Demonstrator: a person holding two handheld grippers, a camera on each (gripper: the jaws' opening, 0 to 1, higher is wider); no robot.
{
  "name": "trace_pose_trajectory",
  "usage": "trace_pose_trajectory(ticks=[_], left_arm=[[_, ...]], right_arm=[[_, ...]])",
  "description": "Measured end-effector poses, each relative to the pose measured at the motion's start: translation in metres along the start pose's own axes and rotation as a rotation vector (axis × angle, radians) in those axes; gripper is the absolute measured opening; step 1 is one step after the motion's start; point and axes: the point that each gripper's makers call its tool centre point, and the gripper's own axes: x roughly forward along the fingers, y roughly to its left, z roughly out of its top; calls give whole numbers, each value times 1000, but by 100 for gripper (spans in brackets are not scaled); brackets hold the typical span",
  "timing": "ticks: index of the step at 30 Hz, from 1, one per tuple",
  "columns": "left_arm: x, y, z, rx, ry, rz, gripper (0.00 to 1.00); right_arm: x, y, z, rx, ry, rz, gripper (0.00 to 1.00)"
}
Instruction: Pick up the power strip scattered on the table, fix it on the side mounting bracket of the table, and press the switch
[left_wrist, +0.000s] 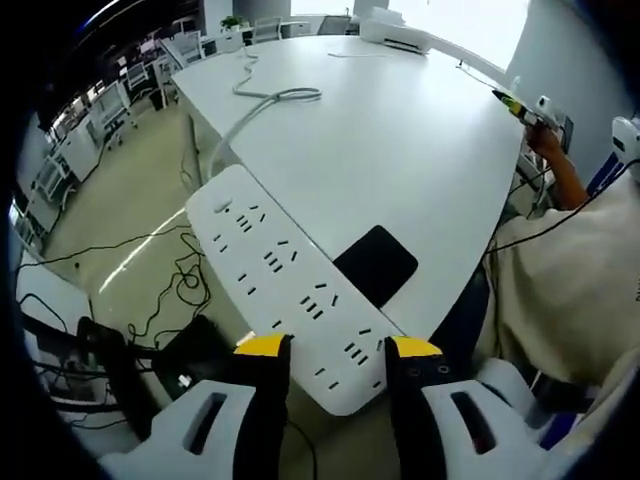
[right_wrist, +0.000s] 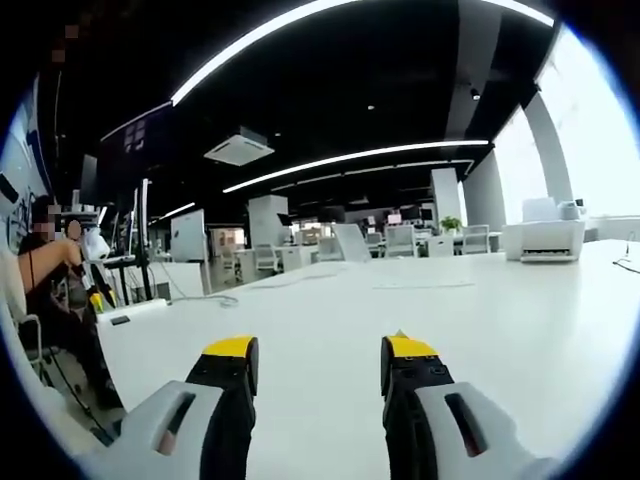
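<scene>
Lying slantwise along the near edge of the white table (left_wrist: 400, 140), overhanging that edge toward the floor: the white power strip (left_wrist: 290, 285), socket face up, rows of dark slots along its length. Leading off from the strip's far end, a pale grey cable (left_wrist: 262, 103), looping across the tabletop toward the far side. Just beside the strip on the tabletop, touching or nearly touching its long edge, a flat black square pad (left_wrist: 376, 264). Reaching in at the strip's near end, the left gripper (left_wrist: 338, 350), yellow-tipped jaws set wide apart on either side of the strip's width; clamped on it or merely straddling it, cannot tell. Beyond the table's right edge in the left gripper view, a seated person (left_wrist: 585, 250) in a pale top, one hand raised near a small yellow-and-black tool. Below the table's near edge, black cables (left_wrist: 170, 285) strewn over the floor. At the table's far end, a white printer (left_wrist: 395, 33).

Hovering low over the same table (right_wrist: 500, 300) in the right gripper view, the right gripper (right_wrist: 316, 352), jaws spread apart with nothing between them but bare tabletop. Past the table's left edge there, a seated person (right_wrist: 50, 290). Above, long ceiling light strips (right_wrist: 350, 158); at the table's far right, the white printer (right_wrist: 545, 237) again.
</scene>
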Motion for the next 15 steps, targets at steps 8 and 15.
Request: trace_pose_trajectory(ticks=[8, 15], left_arm=[[0, 1, -1, -1, 17, 1, 42], [0, 1, -1, -2, 28, 3, 42]], right_arm=[[-3, 2, 2, -3, -6, 14, 37], [-4, 3, 5, -5, -13, 22, 32]])
